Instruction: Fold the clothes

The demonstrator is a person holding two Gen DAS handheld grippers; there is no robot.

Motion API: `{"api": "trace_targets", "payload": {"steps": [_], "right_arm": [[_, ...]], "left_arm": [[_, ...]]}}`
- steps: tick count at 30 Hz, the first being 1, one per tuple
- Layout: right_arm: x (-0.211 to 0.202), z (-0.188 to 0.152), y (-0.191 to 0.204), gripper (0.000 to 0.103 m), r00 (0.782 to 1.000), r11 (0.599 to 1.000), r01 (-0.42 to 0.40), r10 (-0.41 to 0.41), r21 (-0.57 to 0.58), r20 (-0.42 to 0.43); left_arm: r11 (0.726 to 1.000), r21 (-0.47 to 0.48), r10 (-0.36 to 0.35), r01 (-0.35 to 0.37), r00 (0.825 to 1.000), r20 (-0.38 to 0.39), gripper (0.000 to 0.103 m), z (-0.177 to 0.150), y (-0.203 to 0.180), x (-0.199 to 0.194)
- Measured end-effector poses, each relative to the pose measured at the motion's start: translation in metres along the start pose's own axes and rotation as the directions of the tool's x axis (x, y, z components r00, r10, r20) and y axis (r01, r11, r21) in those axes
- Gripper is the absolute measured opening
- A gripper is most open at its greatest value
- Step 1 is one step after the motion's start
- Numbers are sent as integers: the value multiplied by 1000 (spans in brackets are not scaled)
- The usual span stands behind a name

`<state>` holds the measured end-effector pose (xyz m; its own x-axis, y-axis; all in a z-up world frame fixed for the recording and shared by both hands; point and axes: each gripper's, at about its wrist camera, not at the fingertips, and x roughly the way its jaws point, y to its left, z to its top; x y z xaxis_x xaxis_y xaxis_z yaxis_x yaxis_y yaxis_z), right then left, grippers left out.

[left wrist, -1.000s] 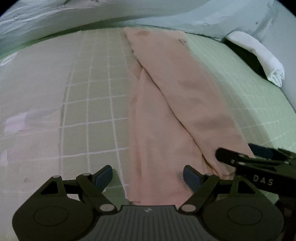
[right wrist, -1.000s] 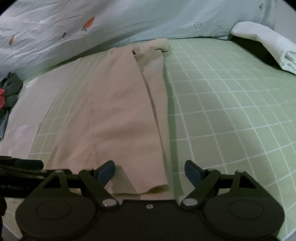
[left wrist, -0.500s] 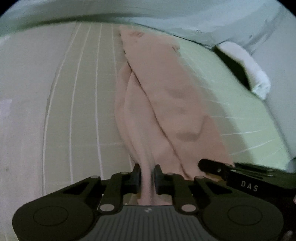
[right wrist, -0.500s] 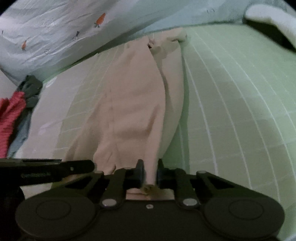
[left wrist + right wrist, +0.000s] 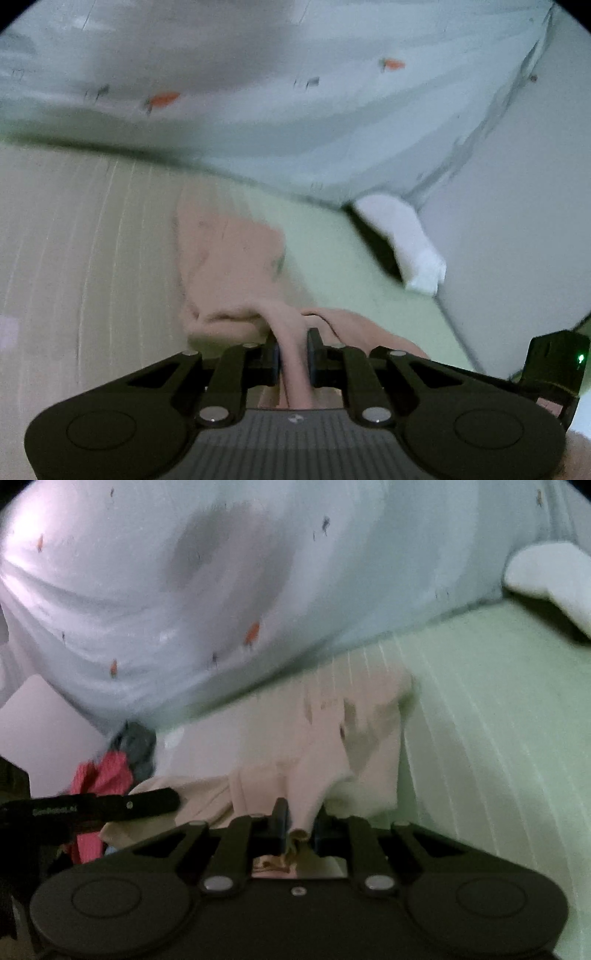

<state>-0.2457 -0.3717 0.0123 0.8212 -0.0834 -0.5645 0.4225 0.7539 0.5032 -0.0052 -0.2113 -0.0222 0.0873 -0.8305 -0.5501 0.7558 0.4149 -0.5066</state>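
A long peach-coloured garment [image 5: 229, 258] lies on the green checked bed sheet [image 5: 332, 266]. Its near end is lifted off the bed and bunched. My left gripper [image 5: 292, 354] is shut on a gathered fold of that near edge. My right gripper [image 5: 301, 825] is shut on the garment [image 5: 332, 738] at its near edge too, with the hem pinched between the pads. The far end still rests on the sheet [image 5: 498, 720] near the quilt. The left gripper's body [image 5: 92, 806] shows at the left of the right wrist view. Both views are blurred.
A pale blue quilt [image 5: 258, 92] with small carrot prints is heaped along the far side of the bed. A folded white cloth [image 5: 402, 240] lies at the far right by the wall. Red and dark clothes [image 5: 110, 771] are piled at the left.
Both grippers went from open over the flat garment to shut on its near edge, then rose, lifting and bunching the cloth. The views now tilt up toward the quilt.
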Motion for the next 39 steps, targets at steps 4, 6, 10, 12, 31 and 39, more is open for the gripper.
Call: {"api": "trace_targets", "payload": {"steps": [4,6,10,12,31,39], "right_arm": [[18,36,-12,13,998,1000,-25,24,14,58],[31,52,-15,13,997,1000,-19,20,-17,73],[56,77,-28,13,998,999,-21,23,-28,67],[73,89,-38,13,998,1000,-26,27,-11,54],[234,83,-132,13,987,968,82,-45,236,-155],[229,120,-123,34,995,970,75,-58,231,-79]], "left_arm": [[1000,-13,-2,2,999,47,15,28,-1,21],[1000,-13,4,-3,998,63,15,41,-1,33],[999,-24,27,-26,997,75,15,69,7,58],[999,-37,41,-38,997,67,15,80,16,76],[956,-119,245,-270,951,-189,20,84,105,240],[953,-140,252,-270,958,-133,60,125,100,228]]}}
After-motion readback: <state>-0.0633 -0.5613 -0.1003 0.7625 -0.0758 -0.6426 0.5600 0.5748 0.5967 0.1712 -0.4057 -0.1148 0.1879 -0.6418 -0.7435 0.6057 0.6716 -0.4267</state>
